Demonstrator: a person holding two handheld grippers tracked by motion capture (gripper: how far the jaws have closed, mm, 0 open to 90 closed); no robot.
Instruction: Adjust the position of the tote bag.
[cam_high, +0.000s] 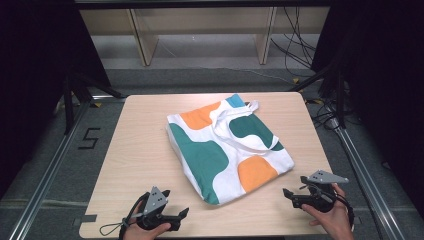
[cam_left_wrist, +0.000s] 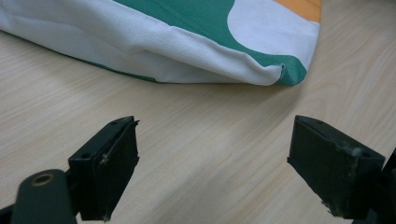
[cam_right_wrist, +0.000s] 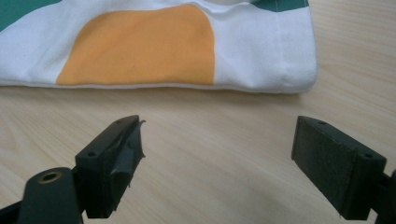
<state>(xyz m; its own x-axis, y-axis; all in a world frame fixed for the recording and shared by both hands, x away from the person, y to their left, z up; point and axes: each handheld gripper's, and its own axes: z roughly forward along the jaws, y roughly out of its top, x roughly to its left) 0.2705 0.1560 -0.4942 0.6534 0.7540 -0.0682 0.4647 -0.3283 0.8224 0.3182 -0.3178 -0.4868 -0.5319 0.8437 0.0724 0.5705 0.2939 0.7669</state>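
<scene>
One tote bag (cam_high: 227, 150) is seen on the worktop (cam_high: 140, 155), lying flat and set at a slant near the middle, nearer the far edge than the near one. It is white cloth printed with patches — two orange and several teal are counted in the high view. Two white handles (cam_high: 235, 120) are laid across its upper face, looping toward the far right corner of the bag.

Two grippers are held at the near edge of the worktop, one in each hand. The left gripper (cam_high: 172, 212) is placed by the near left part of the edge, pointing toward the bag's nearest corner; the right gripper (cam_high: 292, 192) is placed by the near right corner, pointing at the bag's orange patch. Neither is touching the bag.

In the left gripper view, two black jaws are spread wide with bare wood between them, and the bag's teal-tipped corner (cam_left_wrist: 292, 74) is seen just beyond. In the right gripper view, the two jaws are likewise set wide apart and hold nothing — the bag's hem with one orange patch (cam_right_wrist: 140, 46) lies ahead, a strip of worktop between.
</scene>
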